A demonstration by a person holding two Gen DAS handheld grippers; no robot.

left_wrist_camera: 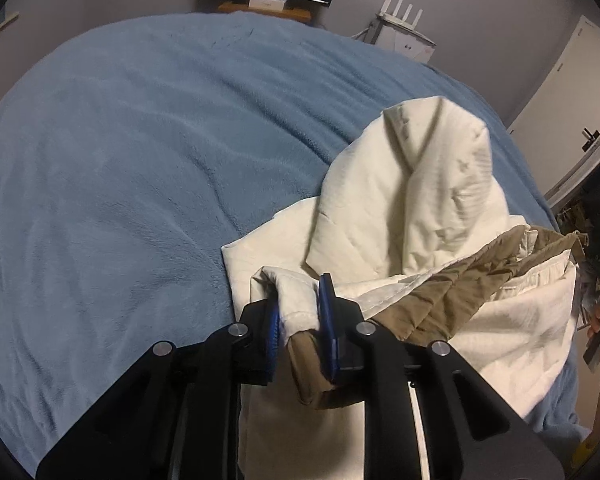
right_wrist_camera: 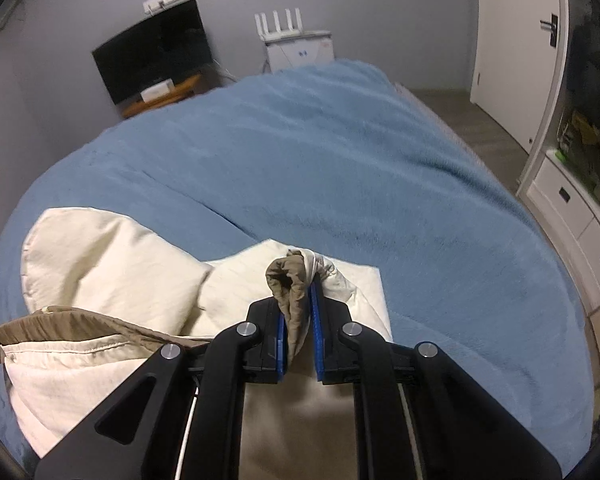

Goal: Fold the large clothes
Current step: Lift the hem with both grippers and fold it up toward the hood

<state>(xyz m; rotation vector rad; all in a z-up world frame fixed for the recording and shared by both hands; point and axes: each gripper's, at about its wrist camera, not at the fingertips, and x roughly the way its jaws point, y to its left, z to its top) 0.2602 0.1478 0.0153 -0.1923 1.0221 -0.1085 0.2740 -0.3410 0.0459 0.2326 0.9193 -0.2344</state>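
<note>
A cream garment [left_wrist_camera: 416, 200] with a khaki-brown lining [left_wrist_camera: 460, 280] is shown lying bunched on a bed covered by a blue fleece blanket [left_wrist_camera: 140, 160], near the bed's close edge.

Left wrist view: the left gripper [left_wrist_camera: 300, 320] is seen closed on a rolled edge of the garment, where cream cloth and brown lining are pinched together between the blue pads [left_wrist_camera: 327, 320]. The rest of the garment is heaped to the right of the gripper, with one cream flap raised into a peak above the blanket.

Right wrist view: the right gripper [right_wrist_camera: 298, 332] is likewise clamped on a fold of the garment [right_wrist_camera: 112, 264]; a tuft of brown lining [right_wrist_camera: 288, 276] and cream cloth is seen protruding above the blue pads [right_wrist_camera: 318, 336]. The bulk of the garment is spread to the left of this gripper, with a rounded cream lobe resting on the blanket [right_wrist_camera: 340, 160] and a brown-edged hem nearer the camera.

Beyond the bed, a dark monitor [right_wrist_camera: 156, 52], a white router [right_wrist_camera: 278, 28] with four upright antennas, a white door [right_wrist_camera: 516, 48] and white drawers [right_wrist_camera: 572, 208] are visible against the grey walls.
</note>
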